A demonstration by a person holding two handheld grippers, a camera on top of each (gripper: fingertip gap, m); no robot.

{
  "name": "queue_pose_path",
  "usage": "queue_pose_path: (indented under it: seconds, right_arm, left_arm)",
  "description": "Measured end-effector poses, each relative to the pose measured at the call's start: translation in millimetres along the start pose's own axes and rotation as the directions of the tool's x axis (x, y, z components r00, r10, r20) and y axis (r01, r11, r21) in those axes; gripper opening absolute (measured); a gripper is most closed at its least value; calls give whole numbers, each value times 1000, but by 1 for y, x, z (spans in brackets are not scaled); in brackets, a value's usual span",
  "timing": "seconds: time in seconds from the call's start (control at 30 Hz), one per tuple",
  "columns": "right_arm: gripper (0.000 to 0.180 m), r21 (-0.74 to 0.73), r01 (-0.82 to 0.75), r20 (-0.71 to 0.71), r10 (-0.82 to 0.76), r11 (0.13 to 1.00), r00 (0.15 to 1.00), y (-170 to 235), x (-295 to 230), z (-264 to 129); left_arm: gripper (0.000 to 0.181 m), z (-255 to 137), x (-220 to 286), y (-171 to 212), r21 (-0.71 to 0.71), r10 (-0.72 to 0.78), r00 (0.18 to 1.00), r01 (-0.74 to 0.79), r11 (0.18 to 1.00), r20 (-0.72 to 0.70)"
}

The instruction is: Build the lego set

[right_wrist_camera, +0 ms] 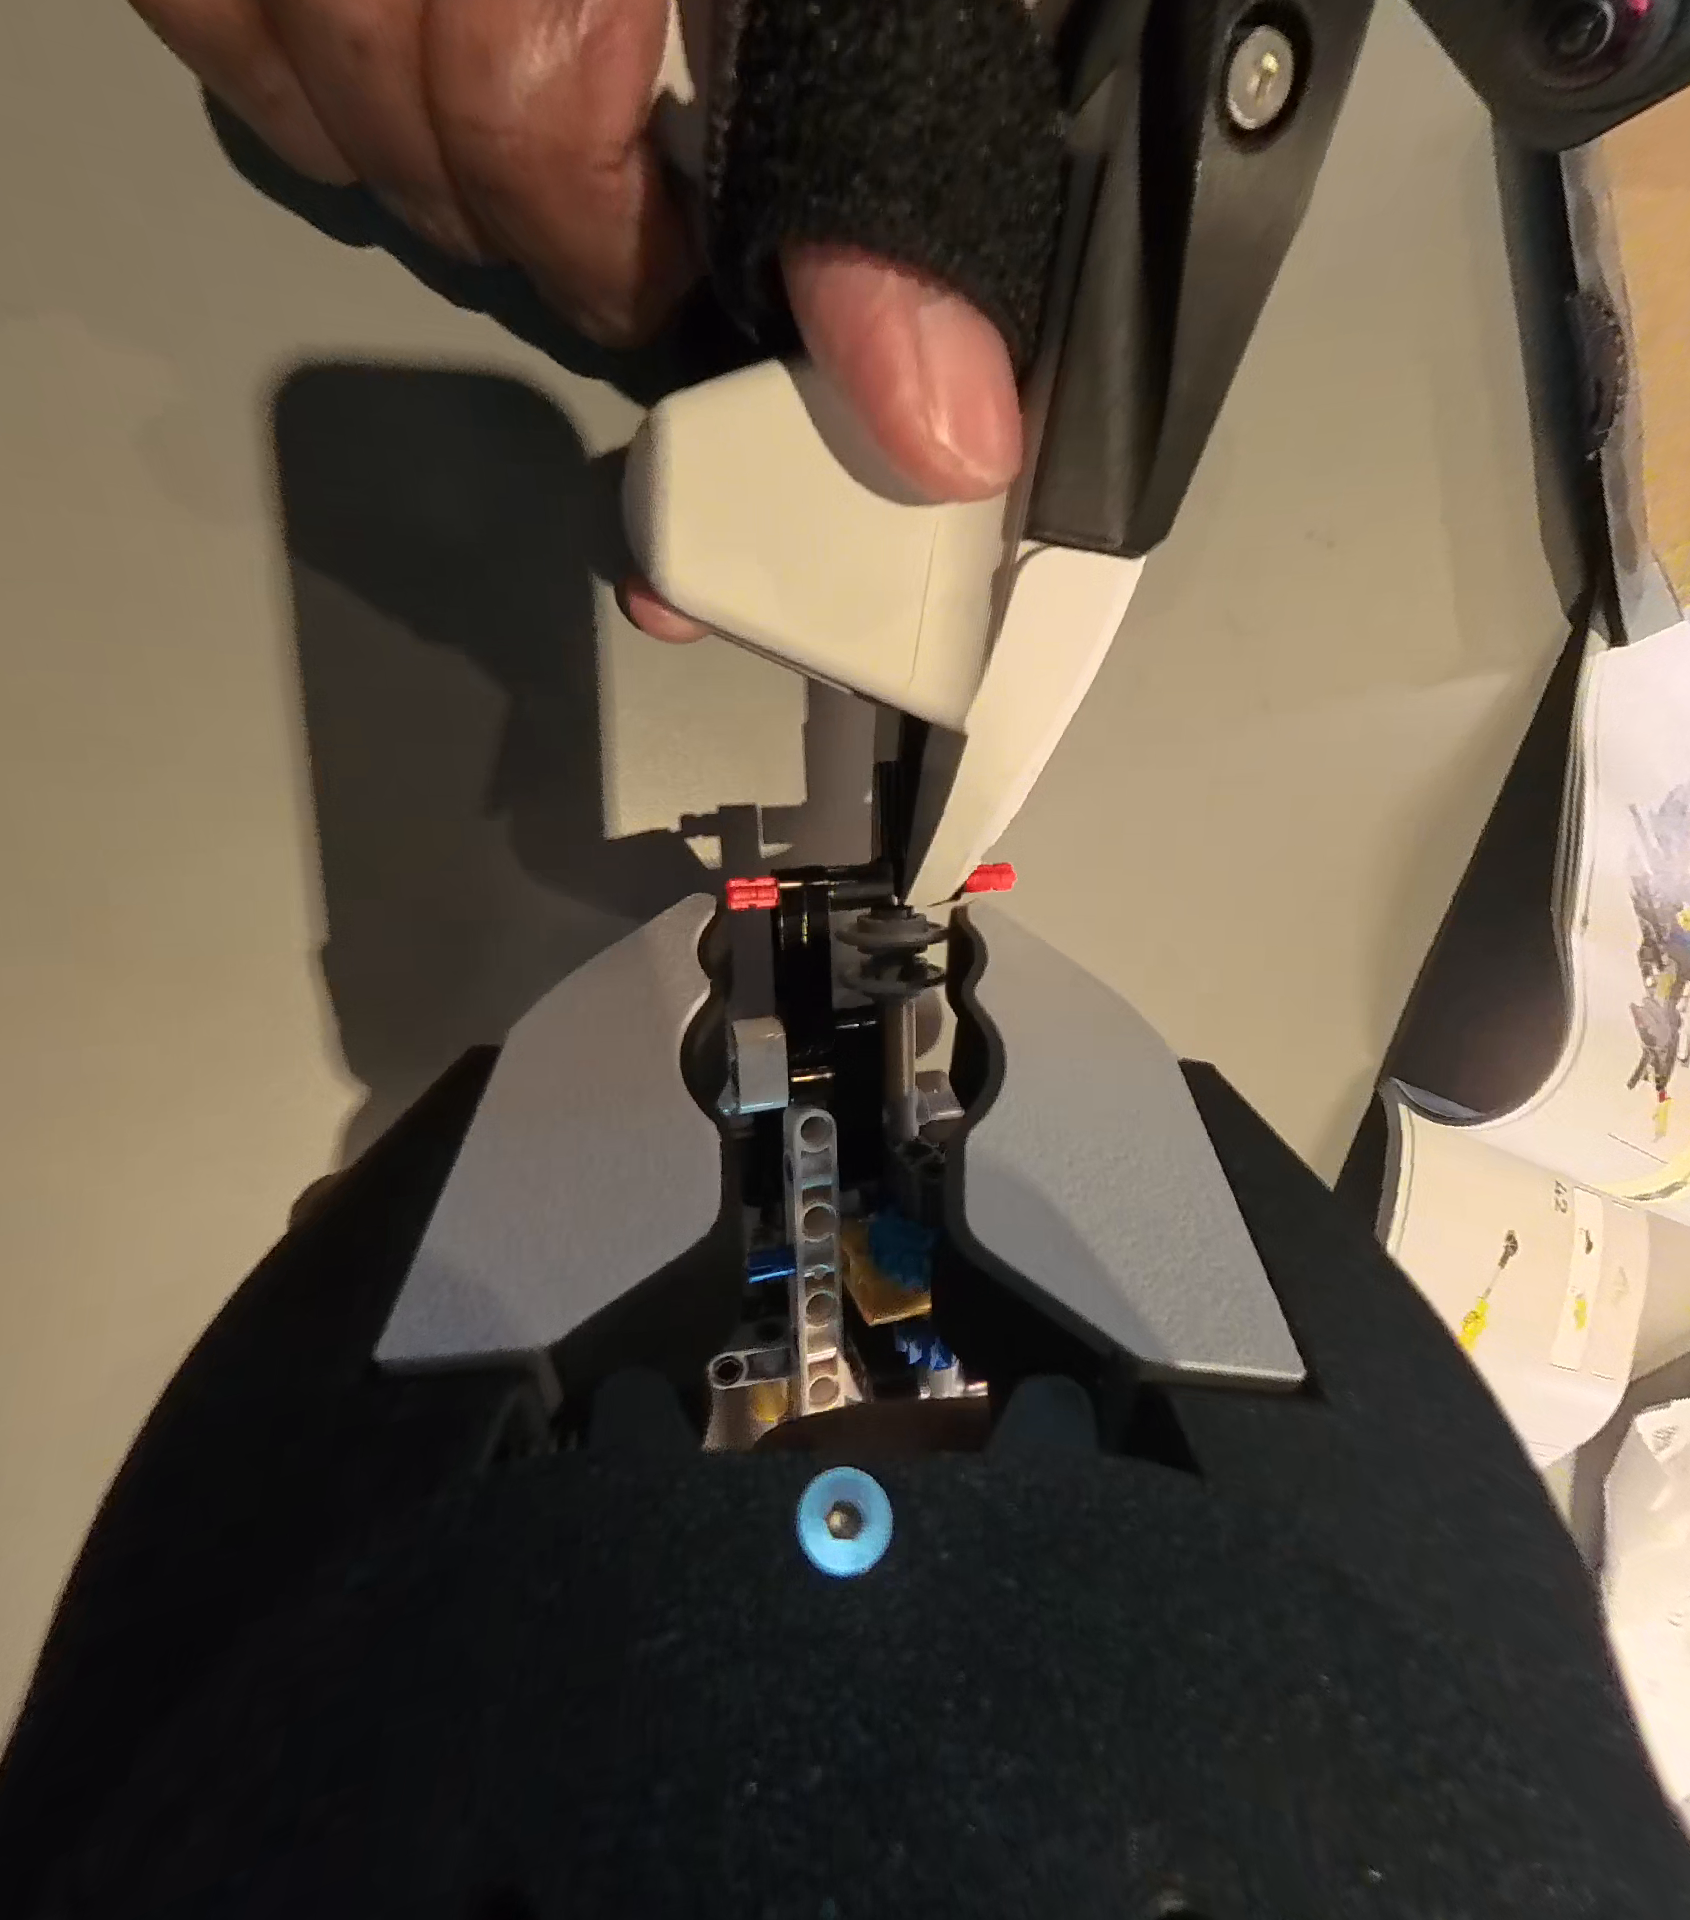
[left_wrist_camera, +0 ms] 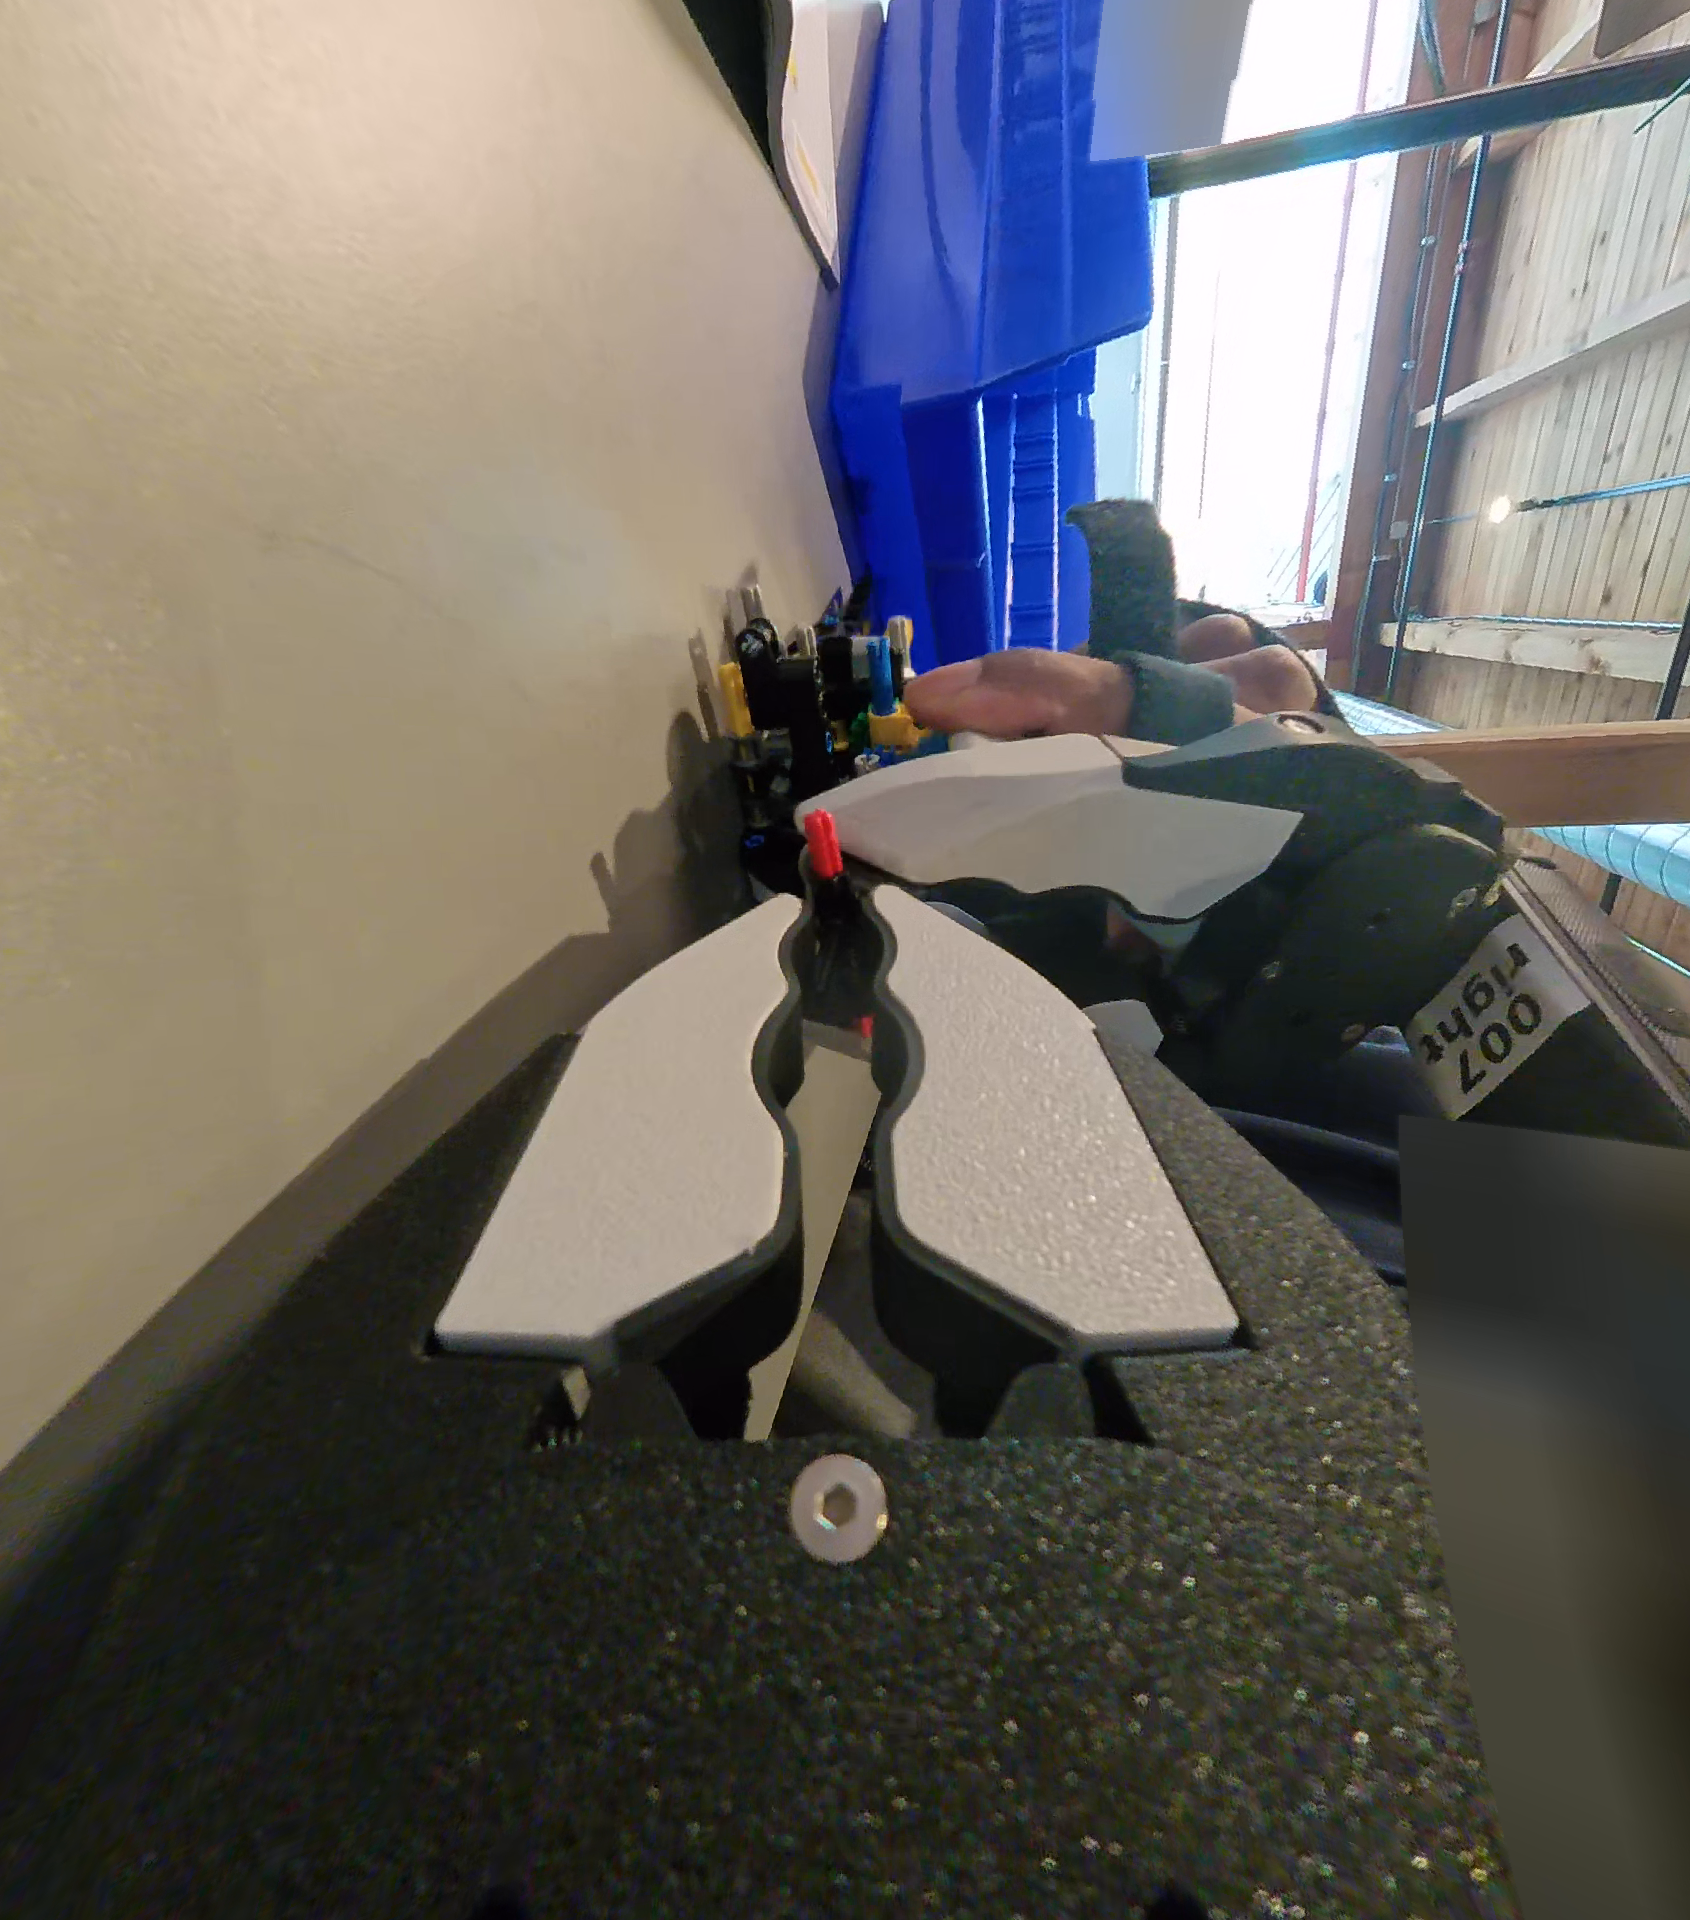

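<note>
Now the lego model point(right_wrist_camera: 836, 1122), black and grey with 2 red pins point(right_wrist_camera: 753, 891), sits clamped between the right gripper's point(right_wrist_camera: 846, 935) fingers. Closed on a small black piece point(left_wrist_camera: 833, 940), the left gripper point(left_wrist_camera: 836, 914) meets its front end above the pale table point(right_wrist_camera: 145, 675).

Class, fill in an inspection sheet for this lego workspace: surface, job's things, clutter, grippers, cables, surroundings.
Surface: plain pale tabletop, shadowed under the tools.
Job's things: lego assembly of black, grey, blue and yellow parts; a red pin sticks out on each side at its top.
Clutter: open instruction booklet at the right edge.
Grippers: right hand-held gripper shut on the lego assembly; left hand-held gripper shut on a black piece with a red tip.
Cables: nothing seen.
Surroundings: blue bins, wooden wall, bright window.
</note>
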State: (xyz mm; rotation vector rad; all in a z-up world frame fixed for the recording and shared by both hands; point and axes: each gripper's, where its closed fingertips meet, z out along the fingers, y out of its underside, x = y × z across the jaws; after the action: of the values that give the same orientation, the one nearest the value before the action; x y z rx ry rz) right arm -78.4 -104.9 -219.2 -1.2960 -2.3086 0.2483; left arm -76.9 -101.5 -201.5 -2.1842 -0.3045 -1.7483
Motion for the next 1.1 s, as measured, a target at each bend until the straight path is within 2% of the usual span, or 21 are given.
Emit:
queue_pose_path:
  seconds: [0.47, 0.5, 0.57, 0.8, 0.93, 1.1]
  right_arm:
    - [37, 4, -18, -5, 18, 1000, 1000, -1, 0, 1]
    - [31, 4, -19, -15, 19, 1000, 1000, -1, 1, 1]
    - [30, 8, -29, -6, 29, 1000, 1000, -1, 1, 0]
    - [32, 6, -15, -7, 15, 1000, 1000, 0, 0, 0]
    - [41, 11, -21, 22, 21, 1000, 1000, -1, -4, 0]
    - [43, 23, -37, 36, 36, 999, 999, -3, -6, 0]
  left_arm:
    - [8, -1, -2, 0, 10, -2, 1000, 2, 1000, 9]
    - [7, -1, -2, 0, 10, -2, 1000, 2, 1000, 8]
    - [7, -1, -2, 0, 10, -2, 1000, 2, 1000, 9]
    - [7, 0, -2, 0, 8, -1, 1000, 1, 1000, 3]
    - [7, 0, -3, 0, 12, -2, 1000, 2, 1000, 5]
    - [7, 0, -2, 1, 13, -2, 1000, 2, 1000, 6]
